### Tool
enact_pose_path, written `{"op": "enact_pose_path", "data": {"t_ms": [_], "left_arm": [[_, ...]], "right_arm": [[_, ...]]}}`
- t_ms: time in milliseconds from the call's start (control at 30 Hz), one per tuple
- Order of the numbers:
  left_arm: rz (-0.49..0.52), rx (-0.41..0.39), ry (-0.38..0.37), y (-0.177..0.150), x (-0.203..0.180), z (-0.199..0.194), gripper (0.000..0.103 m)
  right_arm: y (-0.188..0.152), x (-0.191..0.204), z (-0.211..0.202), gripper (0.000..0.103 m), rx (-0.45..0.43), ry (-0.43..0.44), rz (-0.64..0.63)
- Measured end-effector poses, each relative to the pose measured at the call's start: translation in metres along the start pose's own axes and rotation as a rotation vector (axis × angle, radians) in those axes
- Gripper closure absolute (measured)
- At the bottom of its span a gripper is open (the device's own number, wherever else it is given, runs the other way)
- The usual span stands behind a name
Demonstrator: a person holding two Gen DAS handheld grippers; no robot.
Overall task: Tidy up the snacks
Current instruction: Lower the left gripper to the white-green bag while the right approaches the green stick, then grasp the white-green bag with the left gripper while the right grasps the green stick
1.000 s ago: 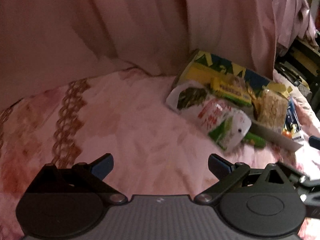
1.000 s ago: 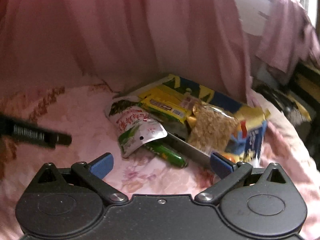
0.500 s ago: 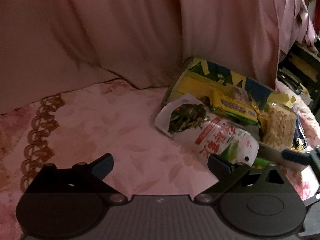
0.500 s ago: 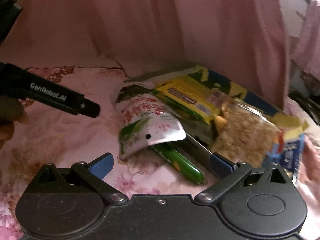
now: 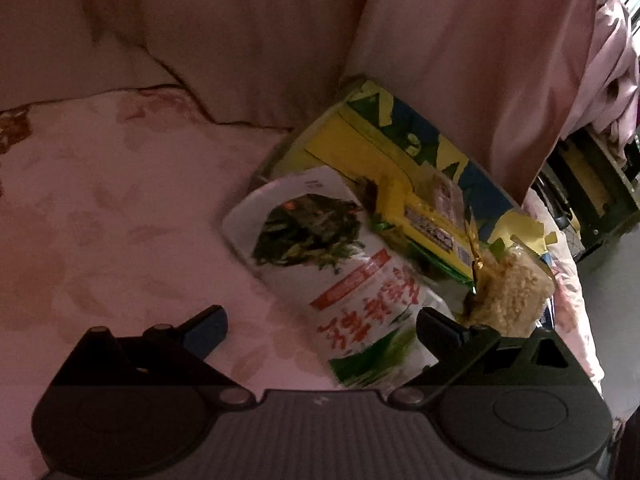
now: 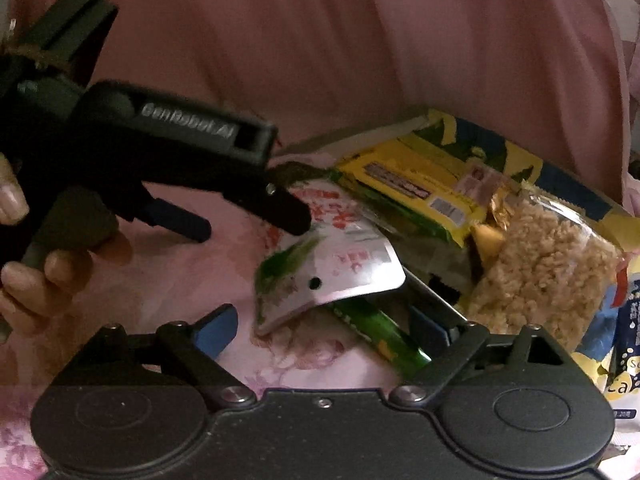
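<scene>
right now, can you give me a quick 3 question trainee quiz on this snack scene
1. True or false: both the left gripper and the right gripper are open.
2. Which item lies under the white greens pouch? A) green stick pack B) spoon C) bottle
3. Fill in: the puffed rice bar lies in the ____ tray.

Key: 1 true; 2 A; 3 yellow and blue.
</scene>
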State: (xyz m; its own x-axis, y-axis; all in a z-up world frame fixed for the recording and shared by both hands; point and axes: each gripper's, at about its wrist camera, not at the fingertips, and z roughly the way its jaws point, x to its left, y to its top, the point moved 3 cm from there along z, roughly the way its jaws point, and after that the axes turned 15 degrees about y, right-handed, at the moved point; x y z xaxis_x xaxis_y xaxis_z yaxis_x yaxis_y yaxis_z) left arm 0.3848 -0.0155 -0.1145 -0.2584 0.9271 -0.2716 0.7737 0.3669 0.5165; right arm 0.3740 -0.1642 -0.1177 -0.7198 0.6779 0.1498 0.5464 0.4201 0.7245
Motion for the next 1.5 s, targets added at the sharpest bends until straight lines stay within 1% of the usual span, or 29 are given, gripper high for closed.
{"op": "enact_pose_path", "data": {"t_ms": [100, 200, 233, 300, 333, 367, 400, 467, 567, 633, 667, 700, 733, 867, 900, 967, 1000, 1133, 1200, 1267, 1300, 1333, 1400, 1433, 1500], "left_arm": [[-0.002, 0.043, -0.003, 0.006, -0.011, 0.005, 0.000], [-0.005, 0.079, 0.049, 0.010, -0.021, 0.013, 0.000], [0.006, 0.084, 0.071, 0.010, -0.024, 0.015, 0.001], [0.022, 0.074, 0.090, 0.009, -0.028, 0.016, 0.001], [0.026, 0.066, 0.093, 0.008, -0.028, 0.015, 0.004], [0.024, 0.060, 0.087, 0.007, -0.027, 0.014, 0.010], [0.018, 0.058, 0.072, 0.007, -0.026, 0.013, 0.012], [-0.010, 0.065, 0.060, 0.009, -0.022, 0.011, 0.021], [-0.058, 0.098, 0.011, 0.010, -0.011, 0.009, 0.031], [-0.097, 0.120, -0.022, 0.009, -0.005, 0.007, 0.036], [-0.109, 0.127, -0.034, 0.008, -0.004, 0.007, 0.039], [-0.117, 0.133, -0.039, 0.008, -0.003, 0.006, 0.039], [-0.119, 0.137, -0.037, 0.008, -0.002, 0.005, 0.039], [-0.111, 0.145, -0.041, 0.006, 0.001, -0.001, 0.043], [-0.107, 0.144, -0.044, 0.005, 0.002, -0.003, 0.045], [-0.099, 0.139, -0.051, 0.004, 0.005, -0.008, 0.050], [-0.099, 0.139, -0.057, 0.004, 0.007, -0.010, 0.051], [-0.106, 0.137, -0.081, 0.002, 0.014, -0.020, 0.061], [-0.107, 0.131, -0.082, 0.001, 0.018, -0.026, 0.063], [-0.103, 0.117, -0.063, 0.000, 0.024, -0.034, 0.064], [-0.099, 0.116, -0.047, -0.001, 0.028, -0.036, 0.069], [-0.087, 0.128, -0.006, -0.004, 0.033, -0.037, 0.078], [-0.105, 0.147, 0.027, -0.011, 0.048, -0.037, 0.078], [-0.133, 0.168, 0.037, -0.015, 0.059, -0.037, 0.078], [-0.179, 0.197, 0.040, -0.023, 0.076, -0.037, 0.078]], "right_arm": [[-0.002, -0.008, 0.001, 0.010, 0.003, 0.015, 0.036], [-0.004, -0.011, 0.004, 0.010, 0.017, 0.024, 0.035], [-0.005, -0.012, 0.004, 0.011, 0.020, 0.031, 0.041], [-0.005, -0.016, 0.002, 0.015, 0.021, 0.050, 0.063], [-0.005, -0.017, 0.001, 0.017, 0.023, 0.059, 0.070], [-0.006, -0.017, -0.001, 0.019, 0.027, 0.065, 0.070], [-0.006, -0.018, -0.001, 0.021, 0.031, 0.067, 0.069], [-0.006, -0.017, -0.003, 0.026, 0.040, 0.078, 0.068], [-0.004, -0.016, -0.007, 0.037, 0.052, 0.097, 0.070], [-0.003, -0.016, -0.009, 0.052, 0.063, 0.118, 0.076], [-0.003, -0.015, -0.010, 0.055, 0.072, 0.130, 0.081], [-0.003, -0.014, -0.010, 0.063, 0.079, 0.144, 0.085], [-0.004, -0.012, -0.011, 0.067, 0.090, 0.162, 0.091], [-0.003, -0.007, -0.013, 0.067, 0.106, 0.182, 0.078], [-0.003, -0.006, -0.014, 0.068, 0.108, 0.189, 0.082], [-0.003, -0.003, -0.016, 0.074, 0.109, 0.198, 0.089], [-0.004, -0.001, -0.017, 0.076, 0.111, 0.197, 0.089], [-0.004, 0.008, -0.023, 0.078, 0.134, 0.162, 0.080], [-0.006, 0.011, -0.028, 0.080, 0.145, 0.151, 0.086], [-0.008, 0.014, -0.034, 0.081, 0.155, 0.147, 0.095], [-0.009, 0.015, -0.036, 0.081, 0.159, 0.144, 0.099], [-0.010, 0.017, -0.039, 0.081, 0.163, 0.141, 0.101], [-0.014, 0.022, -0.045, 0.081, 0.169, 0.133, 0.103], [-0.015, 0.024, -0.047, 0.081, 0.171, 0.129, 0.105], [-0.019, 0.027, -0.053, 0.081, 0.170, 0.126, 0.107]]}}
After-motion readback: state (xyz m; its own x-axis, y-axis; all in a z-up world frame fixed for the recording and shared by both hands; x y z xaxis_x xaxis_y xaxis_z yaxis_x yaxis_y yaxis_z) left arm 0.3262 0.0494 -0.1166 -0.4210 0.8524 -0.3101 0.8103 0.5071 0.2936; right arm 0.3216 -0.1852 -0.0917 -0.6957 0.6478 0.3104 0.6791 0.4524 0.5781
